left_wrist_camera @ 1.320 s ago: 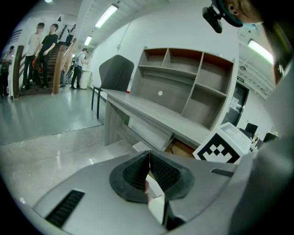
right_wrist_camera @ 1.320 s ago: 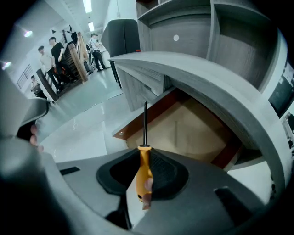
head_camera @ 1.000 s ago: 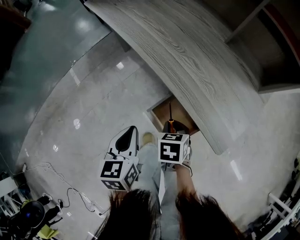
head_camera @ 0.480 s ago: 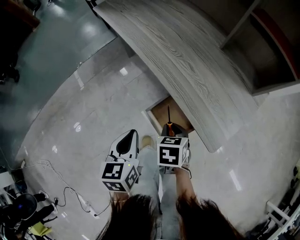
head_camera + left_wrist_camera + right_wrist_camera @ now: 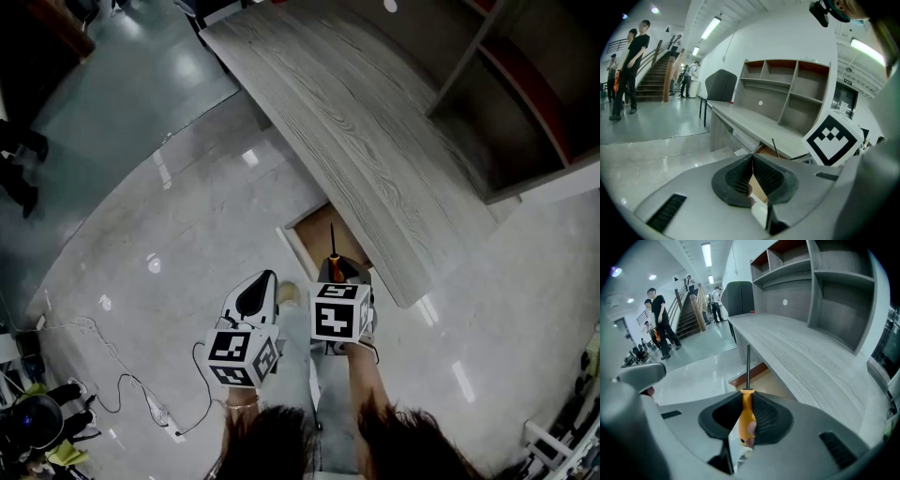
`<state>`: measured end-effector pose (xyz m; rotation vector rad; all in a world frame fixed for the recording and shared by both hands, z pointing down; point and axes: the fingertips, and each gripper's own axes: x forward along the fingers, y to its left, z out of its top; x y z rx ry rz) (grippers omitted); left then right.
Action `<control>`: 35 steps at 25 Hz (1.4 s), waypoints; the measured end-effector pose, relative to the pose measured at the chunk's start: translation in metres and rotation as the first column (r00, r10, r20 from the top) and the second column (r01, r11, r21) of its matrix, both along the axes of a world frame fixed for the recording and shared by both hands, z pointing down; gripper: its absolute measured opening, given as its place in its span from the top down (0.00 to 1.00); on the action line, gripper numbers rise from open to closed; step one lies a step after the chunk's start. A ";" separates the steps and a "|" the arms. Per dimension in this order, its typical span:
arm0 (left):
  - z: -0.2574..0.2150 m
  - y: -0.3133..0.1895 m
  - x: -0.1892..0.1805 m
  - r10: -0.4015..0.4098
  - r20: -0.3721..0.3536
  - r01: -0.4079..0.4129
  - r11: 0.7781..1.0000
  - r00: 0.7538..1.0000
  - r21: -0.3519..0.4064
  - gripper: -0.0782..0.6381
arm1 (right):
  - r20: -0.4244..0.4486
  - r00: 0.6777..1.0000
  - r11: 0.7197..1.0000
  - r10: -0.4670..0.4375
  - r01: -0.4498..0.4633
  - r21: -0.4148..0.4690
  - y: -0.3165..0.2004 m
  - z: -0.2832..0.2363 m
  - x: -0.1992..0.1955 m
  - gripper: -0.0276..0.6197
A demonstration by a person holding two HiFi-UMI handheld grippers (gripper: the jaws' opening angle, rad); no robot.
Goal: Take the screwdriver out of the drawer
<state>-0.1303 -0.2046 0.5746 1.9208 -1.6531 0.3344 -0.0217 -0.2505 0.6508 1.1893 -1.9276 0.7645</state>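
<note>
Screwdriver [image 5: 746, 414] | our right claw [image 5: 746, 397] clamps its orange handle, shaft toward 12 o'clock over the drawer [image 5: 314, 234] | left claw [image 5: 752, 161] closed on nothing | risk, we judge: tip strikes desk [image 5: 375, 141] edge at 1 o'clock

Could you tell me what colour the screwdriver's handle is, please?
The screwdriver handle is orange, clearest in the right gripper view.

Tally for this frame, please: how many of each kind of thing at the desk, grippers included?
Grippers: 2, the left gripper and the right gripper
Screwdriver: 1, held in the right gripper's jaws
Drawer: 1, open
Desk: 1
Shelf unit: 1
Total: 6
</note>
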 end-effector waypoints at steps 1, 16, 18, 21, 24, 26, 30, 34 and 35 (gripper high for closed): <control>-0.002 0.001 0.002 -0.001 0.000 0.001 1.000 1.000 0.001 0.87 | 0.002 1.000 1.000 -0.002 0.002 0.004 0.001 -0.003 0.001 0.83; -0.052 0.017 0.012 -0.017 0.016 0.017 0.999 1.000 0.040 0.87 | 0.030 0.998 0.997 -0.046 0.044 0.058 0.017 -0.061 0.004 0.83; -0.057 0.020 0.013 -0.019 0.020 0.018 0.999 1.000 0.046 0.87 | 0.031 0.998 0.997 -0.053 0.051 0.066 0.020 -0.068 0.005 0.83; -0.065 0.024 0.016 -0.023 0.024 0.022 0.998 0.999 0.057 0.87 | 0.031 0.997 0.995 -0.066 0.063 0.081 0.024 -0.077 0.007 0.83; -0.073 0.029 0.020 -0.027 0.027 0.025 0.997 0.999 0.067 0.87 | 0.030 0.996 0.993 -0.080 0.077 0.093 0.029 -0.087 0.010 0.83; -0.079 0.033 0.023 -0.029 0.029 0.026 0.997 0.999 0.072 0.87 | 0.028 0.995 0.991 -0.093 0.090 0.102 0.033 -0.094 0.012 0.83; -0.094 0.041 0.028 -0.031 0.025 0.028 0.996 0.999 0.081 0.87 | 0.023 0.993 0.987 -0.115 0.111 0.115 0.037 -0.109 0.014 0.83; -0.110 0.045 0.032 -0.022 0.031 0.019 0.995 0.999 0.096 0.87 | 0.021 0.991 0.984 -0.129 0.125 0.130 0.041 -0.124 0.015 0.83; -0.114 0.046 0.032 -0.020 0.033 0.016 0.995 0.999 0.100 0.87 | 0.022 0.991 0.983 -0.131 0.127 0.133 0.043 -0.129 0.015 0.83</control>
